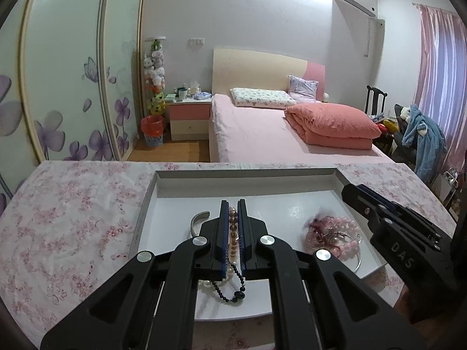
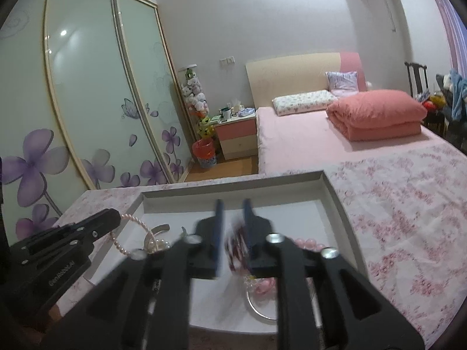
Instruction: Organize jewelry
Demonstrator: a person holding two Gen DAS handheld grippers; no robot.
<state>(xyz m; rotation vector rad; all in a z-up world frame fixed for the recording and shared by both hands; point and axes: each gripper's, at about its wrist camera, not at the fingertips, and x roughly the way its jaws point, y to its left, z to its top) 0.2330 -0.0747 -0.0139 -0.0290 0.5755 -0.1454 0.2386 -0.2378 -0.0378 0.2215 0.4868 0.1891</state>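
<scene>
Left tool, left wrist view: left tool [image 1: 233, 208] is clamped on a strand of brown beads [image 1: 233, 227] that runs up between its blue pads; a pearl strand [image 1: 208, 285] and a dark bead necklace [image 1: 233, 290] hang below the jaws.
Tray, left wrist view: white tray [image 1: 248, 179] lies on the bench [image 1: 73, 218] with its floral cloth; a silver cuff bangle [image 1: 198, 221] lies just left of the tool, and a heap of pink beads [image 1: 332, 233] lies to the right on the tray floor.
Right tool, left wrist view: right tool [image 1: 354, 191] comes in from the right, tip over the tray's far right corner; from this side I cannot tell how its jaws stand.
Pose, left: pointing forward and downward over the tray's near half, level across.
Right tool, right wrist view: blurred, jaws parted, nothing pinched; a reddish-purple tangle [image 2: 238, 245] lies between and below them, with a silver hoop [image 2: 256, 306] beneath.
Left tool, right wrist view: at the lower left, a pearl bracelet [image 2: 128, 233] looped off its tip over the tray's left wall.
Pose, right: tilted down, slightly rolled.
Step, judged: separating strands. Best done by holding the left grip steady while the right closes on one piece only, then drawing apart slowly so that loops do not snag.
</scene>
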